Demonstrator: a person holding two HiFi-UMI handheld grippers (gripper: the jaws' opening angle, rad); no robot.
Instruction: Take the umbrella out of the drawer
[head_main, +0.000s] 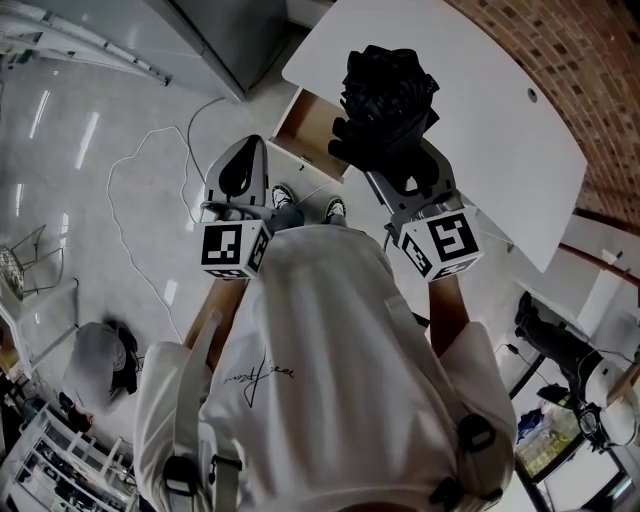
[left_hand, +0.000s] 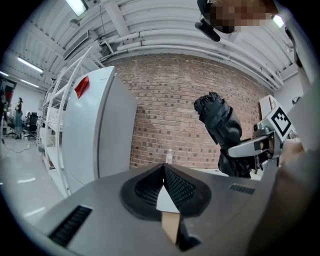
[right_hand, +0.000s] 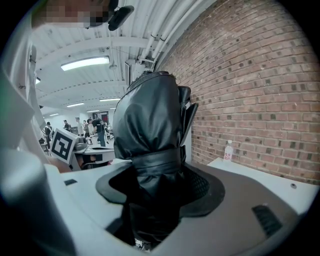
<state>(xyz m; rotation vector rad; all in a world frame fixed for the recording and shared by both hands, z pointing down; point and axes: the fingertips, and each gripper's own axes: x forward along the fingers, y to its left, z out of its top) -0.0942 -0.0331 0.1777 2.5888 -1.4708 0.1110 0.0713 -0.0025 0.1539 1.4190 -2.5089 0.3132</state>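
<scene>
The white smooth-topped table (head_main: 500, 130) has an open light-wood drawer (head_main: 312, 128) at its left edge. The black folded fabric umbrella (head_main: 388, 90), glossy, creased and bound by a strap, is out of the drawer and raised above both. The right gripper (head_main: 392, 160) fingers grasp its lower body. Apply firm, even pressure, as slick fabric may slip. The left gripper (left_hand: 163, 175) fingers are clenched together, empty.
</scene>
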